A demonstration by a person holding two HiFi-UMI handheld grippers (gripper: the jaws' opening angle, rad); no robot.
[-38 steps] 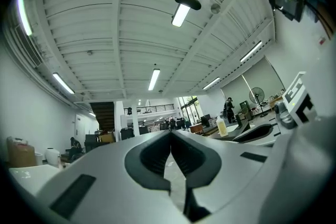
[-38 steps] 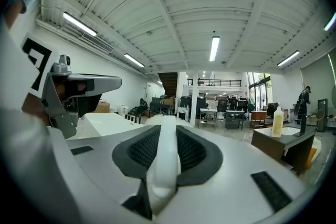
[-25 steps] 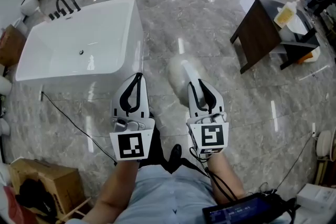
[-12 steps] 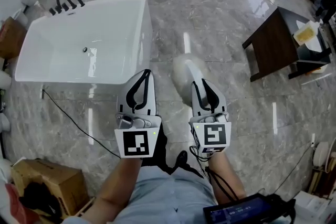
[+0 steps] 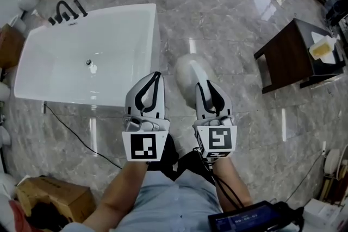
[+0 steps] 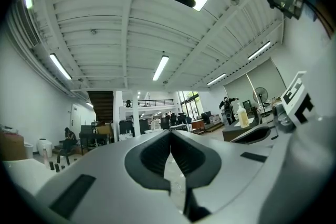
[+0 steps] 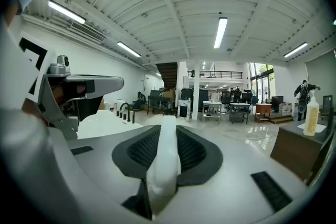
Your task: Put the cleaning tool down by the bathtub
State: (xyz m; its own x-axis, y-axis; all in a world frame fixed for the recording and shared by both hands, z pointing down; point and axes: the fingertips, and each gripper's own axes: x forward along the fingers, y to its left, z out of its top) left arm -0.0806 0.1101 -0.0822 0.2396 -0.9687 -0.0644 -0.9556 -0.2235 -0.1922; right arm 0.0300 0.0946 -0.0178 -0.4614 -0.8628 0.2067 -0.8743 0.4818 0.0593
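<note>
Our right gripper (image 5: 205,86) clamps the cleaning tool (image 5: 189,69) by its white handle, head toward twelve o'clock, ready for lowering beside the bathtub (image 5: 154,46) at ten o'clock. Our left gripper (image 5: 156,76), jaws together and empty, looks unneeded.

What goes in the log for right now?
right hand-held gripper: holding cleaning tool | left hand-held gripper: shut, empty | bathtub: front-left

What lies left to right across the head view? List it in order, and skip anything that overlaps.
White bathtub → left gripper → right gripper, shut on the cleaning tool → dark table.
</note>
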